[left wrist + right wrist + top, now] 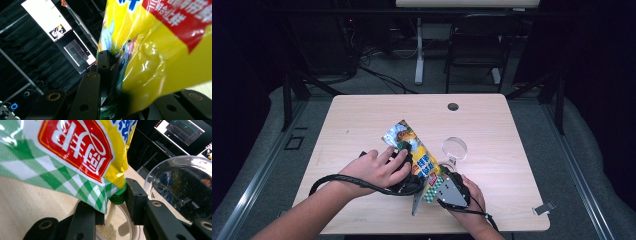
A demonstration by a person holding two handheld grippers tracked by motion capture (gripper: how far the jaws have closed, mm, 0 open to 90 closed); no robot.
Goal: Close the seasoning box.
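Snack bag (416,152) clamped by left gripper (404,150) & right gripper (438,178); clear glass bowl (454,148) just beside

Chinese characters on snack bag (75,147)

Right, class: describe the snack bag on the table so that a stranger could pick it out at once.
Start at the pale wooden table and look to its near middle, where both hands meet. The snack bag lies slanted between the left hand-held gripper and the right hand-held gripper. Unlike the clear glass bowl beside it, it is glossy yellow, with a red label and green-checked end.
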